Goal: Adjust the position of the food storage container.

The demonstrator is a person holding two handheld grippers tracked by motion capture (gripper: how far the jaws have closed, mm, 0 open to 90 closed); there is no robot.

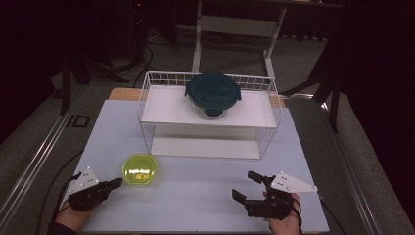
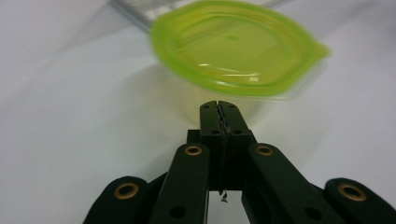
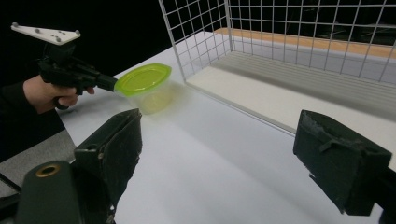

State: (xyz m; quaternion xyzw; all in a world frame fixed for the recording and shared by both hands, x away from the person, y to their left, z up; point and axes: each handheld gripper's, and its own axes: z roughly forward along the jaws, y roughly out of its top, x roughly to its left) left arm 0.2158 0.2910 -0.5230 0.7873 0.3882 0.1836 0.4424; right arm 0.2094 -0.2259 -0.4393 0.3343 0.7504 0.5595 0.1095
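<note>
Low, left gripper (image 1: 117, 183) closed, tips beside green-lidded tub (image 1: 140, 169); right gripper (image 1: 247, 185) spread wide, empty

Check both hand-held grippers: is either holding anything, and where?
Nothing is held. The left hand-held gripper is shut and empty, its tips at the green-lidded container, just under the lid. The right hand-held gripper is open over bare table.

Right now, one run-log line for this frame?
left gripper: shut, at green-lidded cup | right gripper: open, empty | blue-lidded bowl: on wire rack shelf
</note>
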